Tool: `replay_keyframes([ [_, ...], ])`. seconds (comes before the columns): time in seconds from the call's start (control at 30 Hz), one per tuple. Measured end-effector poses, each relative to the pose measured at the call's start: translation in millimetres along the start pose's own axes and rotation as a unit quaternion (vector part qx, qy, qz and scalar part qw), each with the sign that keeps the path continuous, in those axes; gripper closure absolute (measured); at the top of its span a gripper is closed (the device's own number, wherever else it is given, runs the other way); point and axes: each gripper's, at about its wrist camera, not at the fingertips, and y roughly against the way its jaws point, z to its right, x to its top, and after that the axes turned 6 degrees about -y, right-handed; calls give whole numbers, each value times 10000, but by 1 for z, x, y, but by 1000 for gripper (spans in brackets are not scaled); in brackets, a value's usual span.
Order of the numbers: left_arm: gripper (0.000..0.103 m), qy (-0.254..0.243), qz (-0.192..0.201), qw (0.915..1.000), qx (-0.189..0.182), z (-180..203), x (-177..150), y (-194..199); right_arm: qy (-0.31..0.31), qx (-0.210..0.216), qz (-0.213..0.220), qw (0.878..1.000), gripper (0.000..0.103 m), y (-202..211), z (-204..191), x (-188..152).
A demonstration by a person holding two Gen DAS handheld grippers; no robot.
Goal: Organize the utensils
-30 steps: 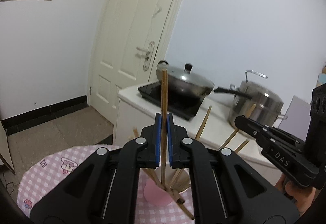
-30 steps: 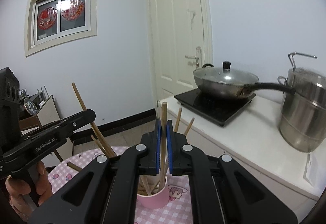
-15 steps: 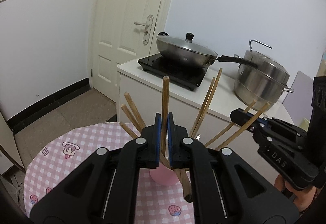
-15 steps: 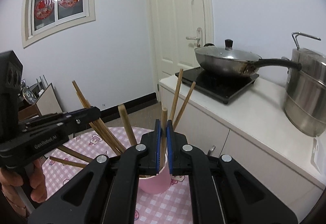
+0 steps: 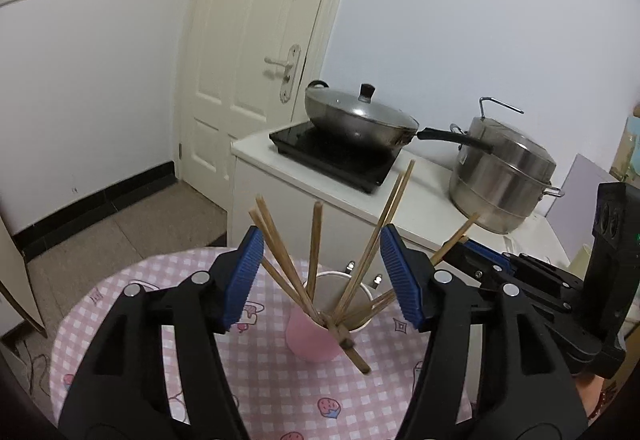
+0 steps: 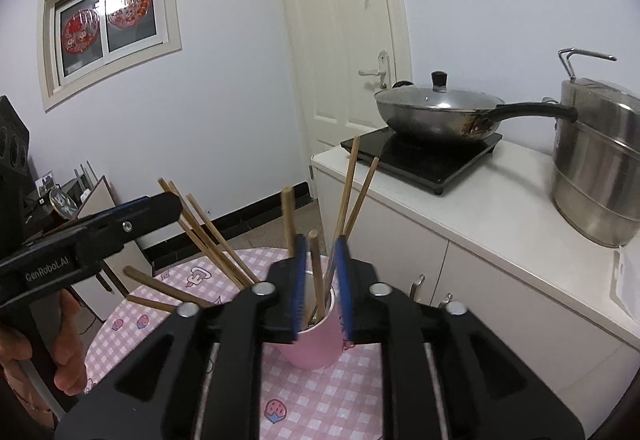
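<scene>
A pink cup (image 5: 310, 338) stands on a round table with a pink checked cloth (image 5: 260, 392). Several wooden chopsticks (image 5: 316, 236) lean out of it in all directions. My left gripper (image 5: 320, 272) is open just above the cup, its blue pads wide apart, with the chopsticks between and below them. My right gripper (image 6: 322, 282) is open by a narrower gap over the same cup (image 6: 310, 346), with a loose chopstick (image 6: 316, 272) standing between its pads. Each gripper shows at the edge of the other's view.
A white counter (image 5: 420, 200) stands behind the table with an induction hob, a lidded wok (image 5: 358, 116) and a steel steamer pot (image 5: 500, 180). A cream door (image 5: 256, 40) is behind. Picture frames and clutter (image 6: 72, 196) stand at the left.
Both grippers lowered toward the cup and opened, letting go of the chopsticks they held. Those chopsticks now stand in the cup. The left gripper has opened wider than the right.
</scene>
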Motion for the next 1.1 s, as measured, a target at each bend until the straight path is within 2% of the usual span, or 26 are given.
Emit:
replay_keyframes([
  [0.1,42,-123,100,9998,121,6,2,16,12,3,112,9999,77,14,-5,-1],
  [0.23,37,-311,232,9984,410,15,-1,38,131,-15,251,9996,73,32,-15,-5],
  [0.33,32,-350,312,9975,522,17,-9,57,210,-8,377,9991,66,47,-23,-10],
  [0.4,30,-389,378,9965,644,18,-15,70,184,27,479,9987,58,58,-28,-14],
  [0.7,20,-421,859,9900,1040,21,-41,130,425,-123,850,9954,42,95,-56,-40],
  [0.83,16,-466,1083,9860,1179,24,-54,154,464,-162,999,9938,37,111,-64,-51],
  [1.1,16,-677,1389,9797,1276,37,-73,184,463,-278,1276,9904,30,137,-76,-69],
])
